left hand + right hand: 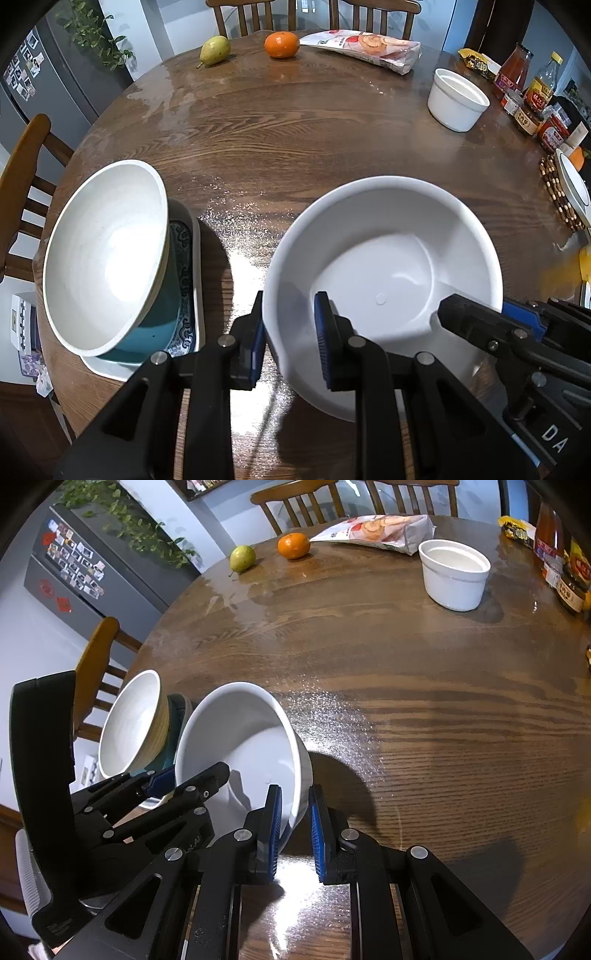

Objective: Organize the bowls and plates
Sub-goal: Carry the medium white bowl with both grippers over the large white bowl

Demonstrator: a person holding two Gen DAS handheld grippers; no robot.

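Note:
A large white bowl (388, 266) (251, 746) hangs tilted just above the wooden table (295, 140), held from both sides. My left gripper (291, 317) is shut on its near rim, one blue pad inside and one outside. My right gripper (294, 797) is shut on the opposite rim in the same way. Each view also shows the other gripper: the right gripper (487, 308) and the left gripper (192, 773). To the left, a cream speckled bowl (107, 258) (133, 723) leans on a teal bowl (162, 325) on a blue-patterned rectangular plate (194, 258).
A white ramekin (458, 99) (454, 572) stands far right. A plate (574, 188) lies on a beaded mat at the right edge, behind it sauce bottles (535, 88). A pear (215, 50), an orange (281, 44) and a snack bag (369, 46) lie at the back. Chairs ring the table.

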